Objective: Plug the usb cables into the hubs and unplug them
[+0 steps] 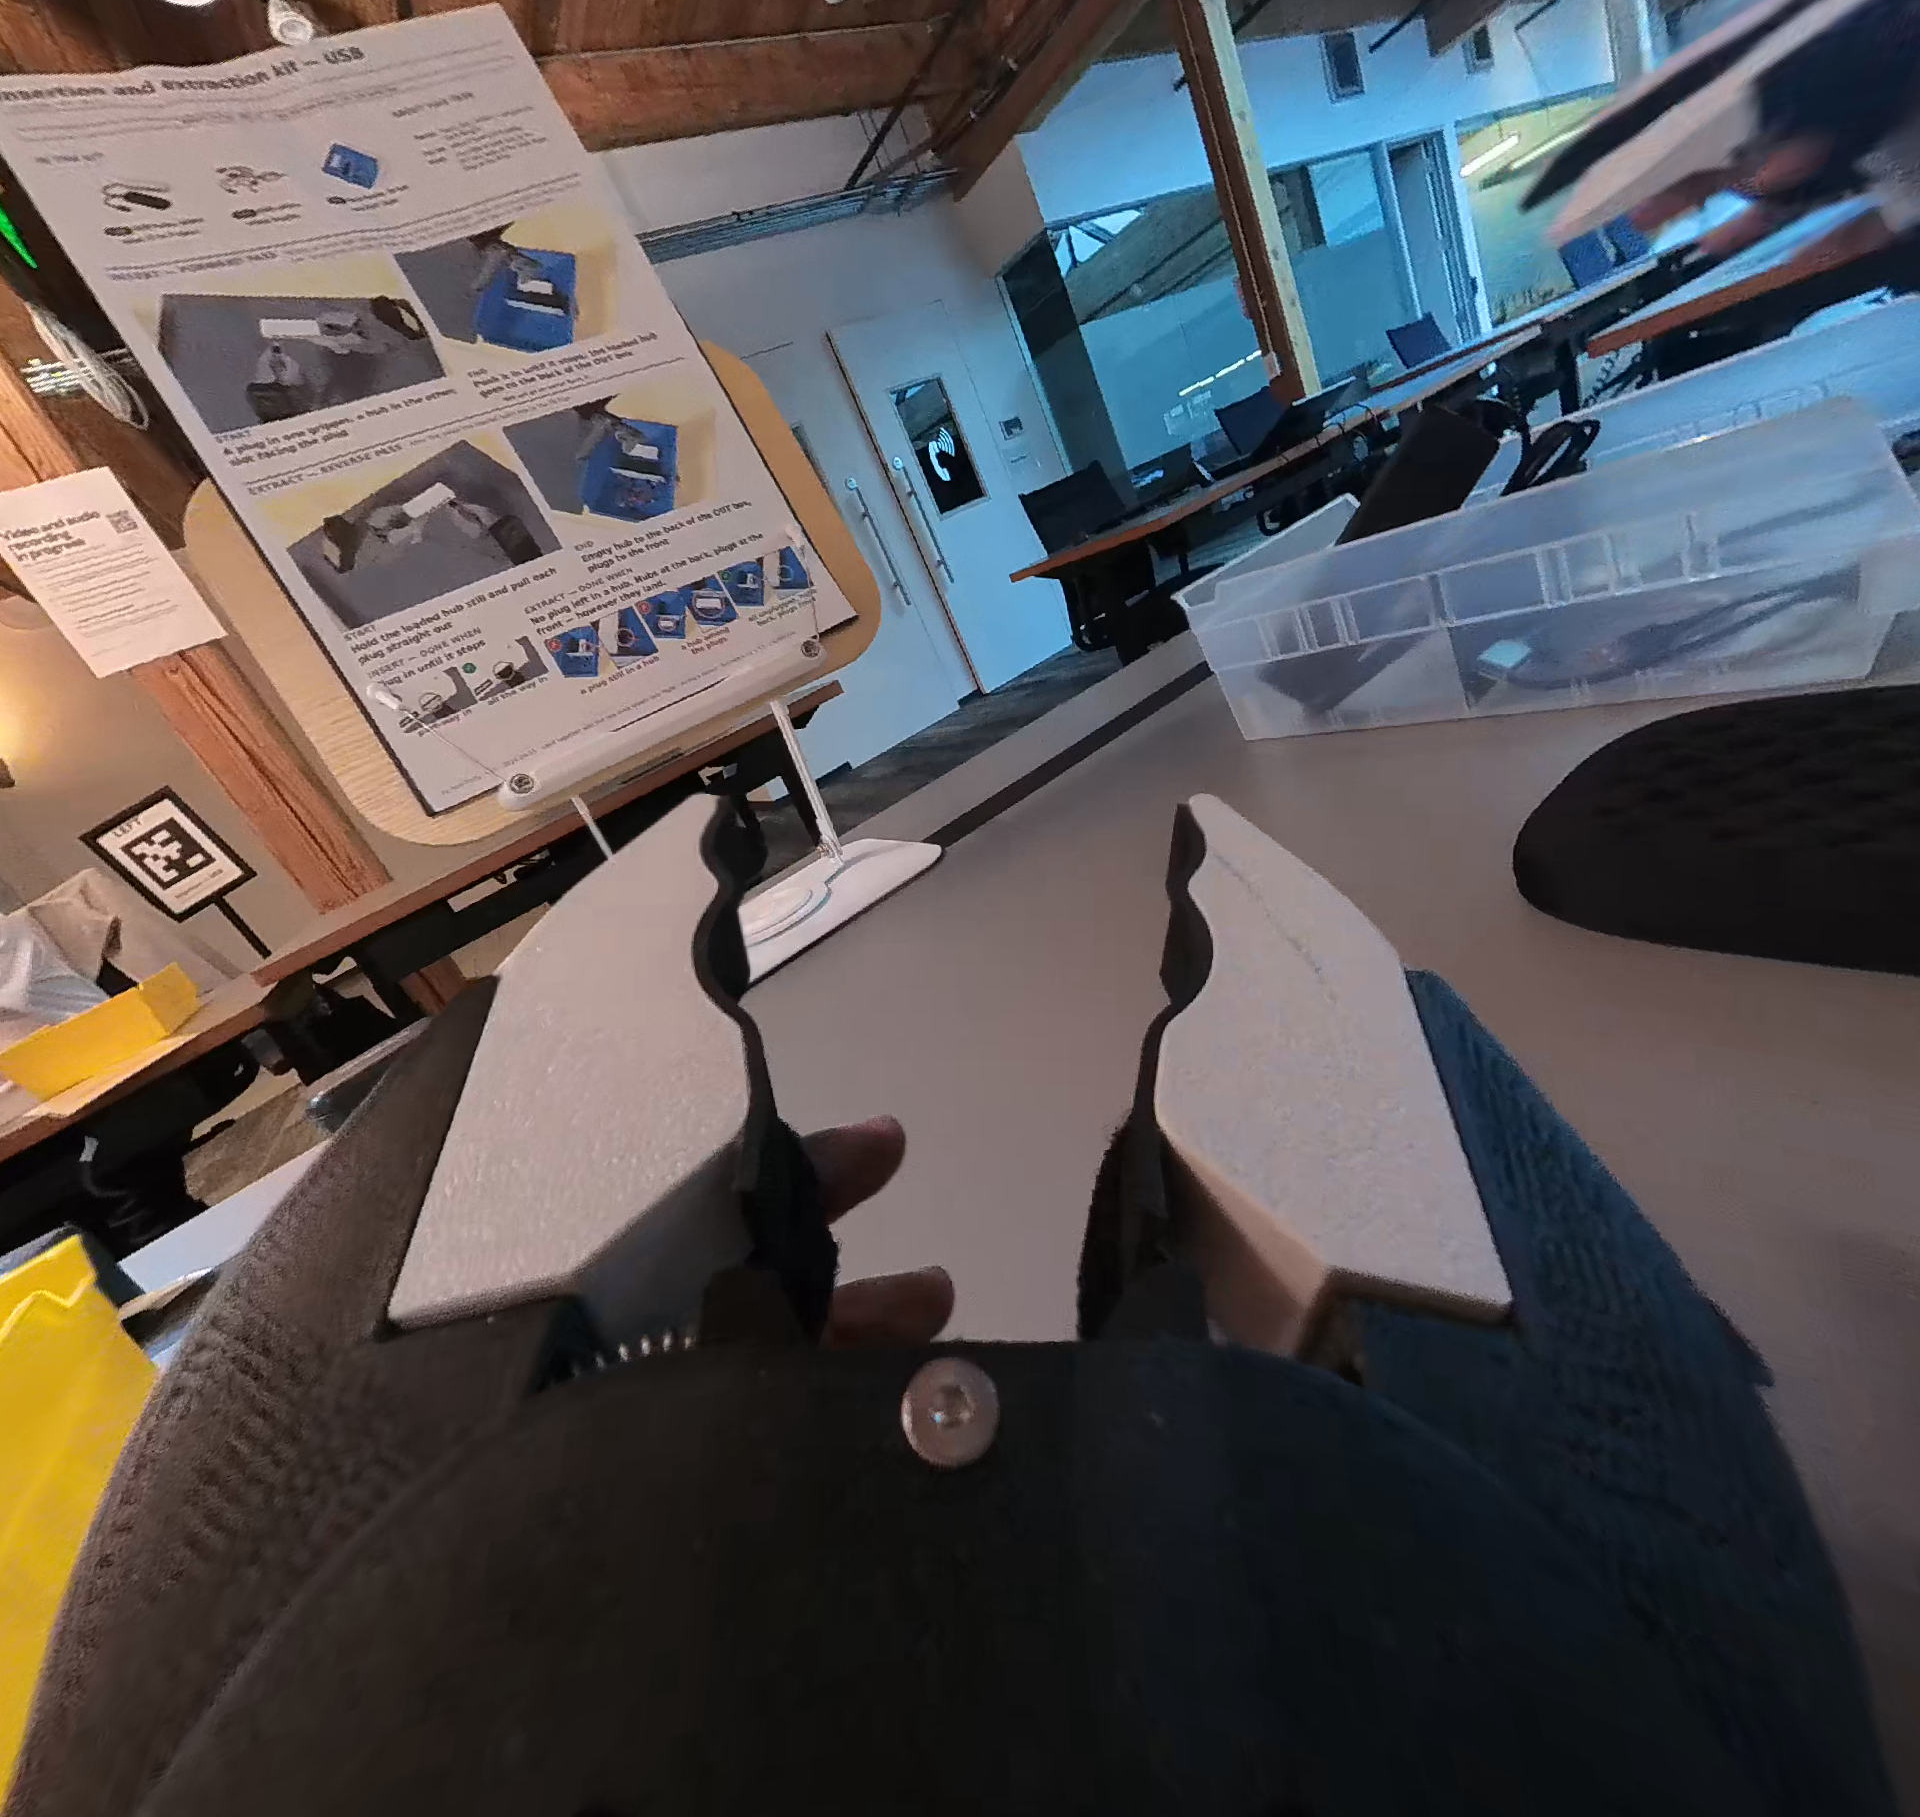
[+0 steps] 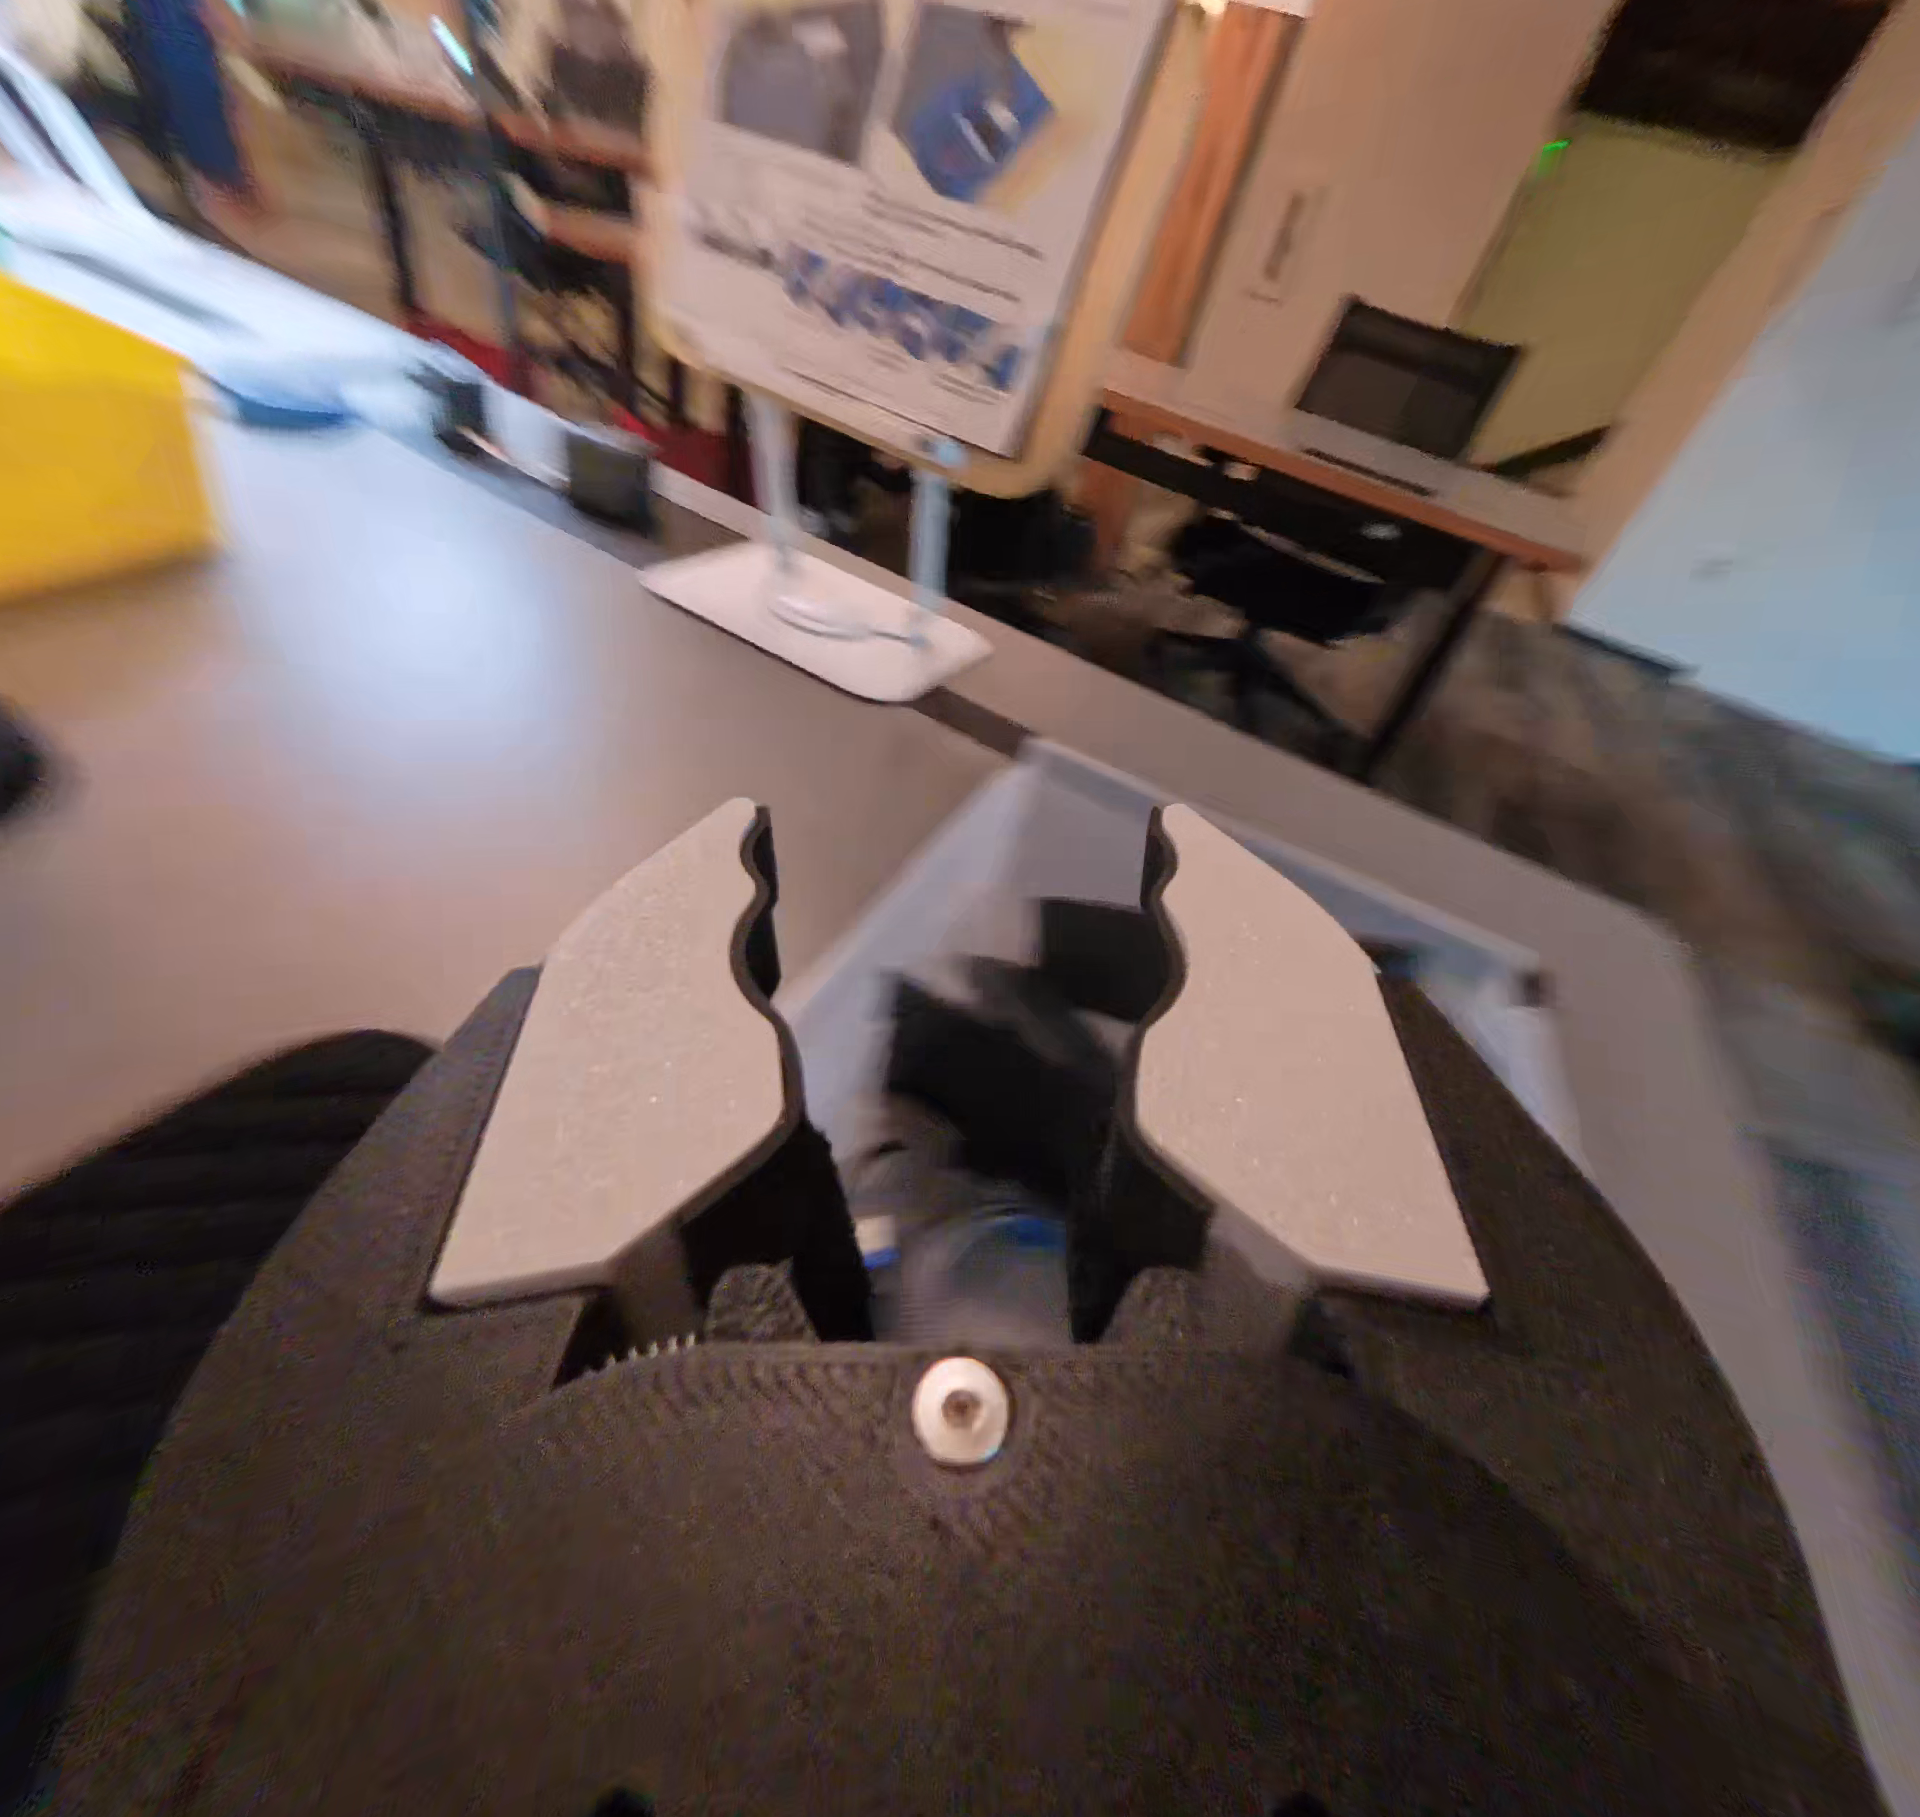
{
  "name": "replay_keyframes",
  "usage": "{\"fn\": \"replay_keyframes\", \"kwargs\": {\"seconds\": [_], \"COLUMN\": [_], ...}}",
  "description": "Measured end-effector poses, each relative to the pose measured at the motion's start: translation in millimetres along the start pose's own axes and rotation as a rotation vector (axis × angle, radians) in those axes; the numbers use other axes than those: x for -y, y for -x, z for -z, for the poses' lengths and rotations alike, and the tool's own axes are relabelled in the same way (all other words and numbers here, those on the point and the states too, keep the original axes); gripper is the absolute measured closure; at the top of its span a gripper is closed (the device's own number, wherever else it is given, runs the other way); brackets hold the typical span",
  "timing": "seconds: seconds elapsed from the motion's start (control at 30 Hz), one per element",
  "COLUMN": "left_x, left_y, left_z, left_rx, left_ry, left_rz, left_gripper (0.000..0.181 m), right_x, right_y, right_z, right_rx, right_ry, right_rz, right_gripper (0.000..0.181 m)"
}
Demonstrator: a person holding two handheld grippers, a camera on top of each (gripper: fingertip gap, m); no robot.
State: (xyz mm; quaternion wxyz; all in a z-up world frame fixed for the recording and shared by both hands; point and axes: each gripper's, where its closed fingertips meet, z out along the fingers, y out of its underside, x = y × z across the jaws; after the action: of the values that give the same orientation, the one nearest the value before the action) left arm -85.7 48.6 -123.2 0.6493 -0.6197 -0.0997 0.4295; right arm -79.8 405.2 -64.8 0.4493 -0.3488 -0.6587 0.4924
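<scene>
The right wrist view is smeared by blur, so the dark things in the clear bin (image 2: 935, 894) under the right gripper (image 2: 961, 822) cannot be made out, nor which way they point. The left gripper (image 1: 956, 822) hangs over bare table (image 1: 1039, 936), its jaws spread and empty; the right gripper's jaws are spread and empty too. A second clear bin (image 1: 1558, 562) at the table's far edge holds dark, indistinct items.

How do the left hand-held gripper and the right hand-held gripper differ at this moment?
The left hand-held gripper points over bare table, while the right hand-held gripper points down into the clear bin of dark items. The left wrist view is sharp; the right wrist view is blurred by motion. Both are open, empty, with pale fingers.
</scene>
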Motion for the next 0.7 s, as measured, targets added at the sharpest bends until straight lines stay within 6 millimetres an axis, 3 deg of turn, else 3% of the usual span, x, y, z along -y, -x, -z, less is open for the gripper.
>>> {"fn": "replay_keyframes", "kwargs": {"seconds": [0.07,0.13,0.27,0.3,0.37,0.4,0.47,0.7], "left_x": [2,3,5,6,7,7,7,9], "left_y": [2,1,1,1,1,1,2,-4], "left_z": [1,1,1,2,1,2,2,2], "left_rx": [0.005,-0.005,-0.017,-0.022,-0.033,-0.033,-0.031,-0.059], "left_ry": [-0.012,-0.018,-0.036,-0.041,-0.046,-0.047,-0.049,-0.046], "left_rz": [0.017,0.036,0.084,0.100,0.125,0.130,0.133,0.124], "left_gripper": [0.101,0.101,0.101,0.101,0.102,0.102,0.102,0.103], "right_x": [-5,-27,-92,-104,-124,-128,-127,-119], "right_y": [41,67,83,84,86,84,85,100], "right_z": [19,29,23,19,10,5,-7,-53], "right_rx": [0.096,0.076,-0.067,-0.071,-0.090,-0.124,-0.145,-0.081], "right_ry": [-0.057,-0.029,0.248,0.334,0.511,0.571,0.614,0.610], "right_rz": [-0.158,-0.231,-0.069,-0.012,0.087,0.137,0.217,0.238], "right_gripper": [0.113,0.106,0.104,0.112,0.159,0.166,0.164,0.160]}}
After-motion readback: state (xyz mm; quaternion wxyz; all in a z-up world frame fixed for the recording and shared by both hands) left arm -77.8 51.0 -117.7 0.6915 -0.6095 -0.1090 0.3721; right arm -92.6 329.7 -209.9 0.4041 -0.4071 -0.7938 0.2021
